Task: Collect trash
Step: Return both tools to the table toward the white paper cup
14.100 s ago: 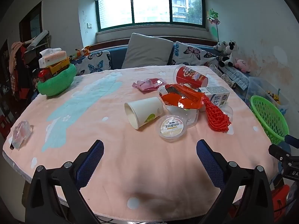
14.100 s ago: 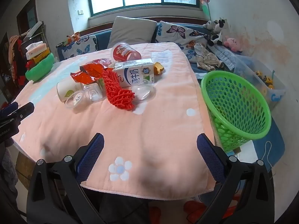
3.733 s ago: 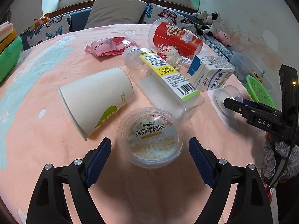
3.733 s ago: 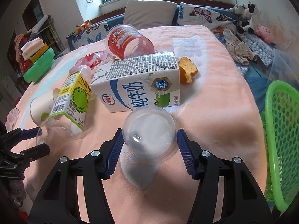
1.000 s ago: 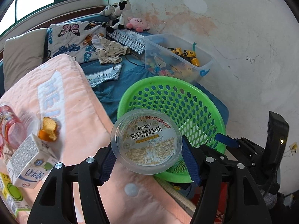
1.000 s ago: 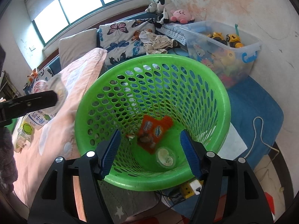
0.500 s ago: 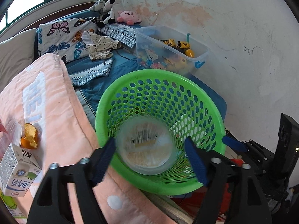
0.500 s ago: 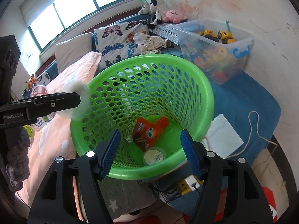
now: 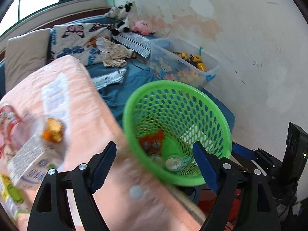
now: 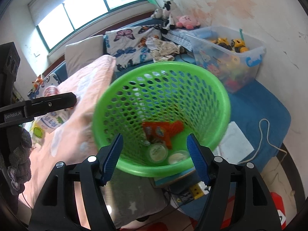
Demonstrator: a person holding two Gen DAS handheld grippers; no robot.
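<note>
The green mesh basket (image 9: 173,83) (image 10: 163,64) stands on the floor beside the pink-covered table (image 9: 80,104). At its bottom lie an orange wrapper (image 9: 152,142) (image 10: 161,129) and two round clear cups (image 9: 174,162) (image 10: 157,152). My left gripper (image 9: 154,148) hovers over the basket's near rim; its jaws are opening and nothing is between them. My right gripper (image 10: 154,140) hangs above the basket, jaws opening too, also bare. On the table remain a milk carton (image 9: 32,161), an orange peel (image 9: 53,132), a red cup (image 9: 7,115) and a bottle (image 9: 9,192).
A clear bin of toys (image 10: 227,57) sits against the wall behind the basket. A power strip (image 10: 194,190), white paper (image 10: 234,140) and a cord (image 10: 263,134) lie on the blue floor mat. Cushions and plush toys line the bench by the window.
The round jelly cup has left my left gripper and fallen into the basket. The left jaws have spread wider and the left view has swung toward the table.
</note>
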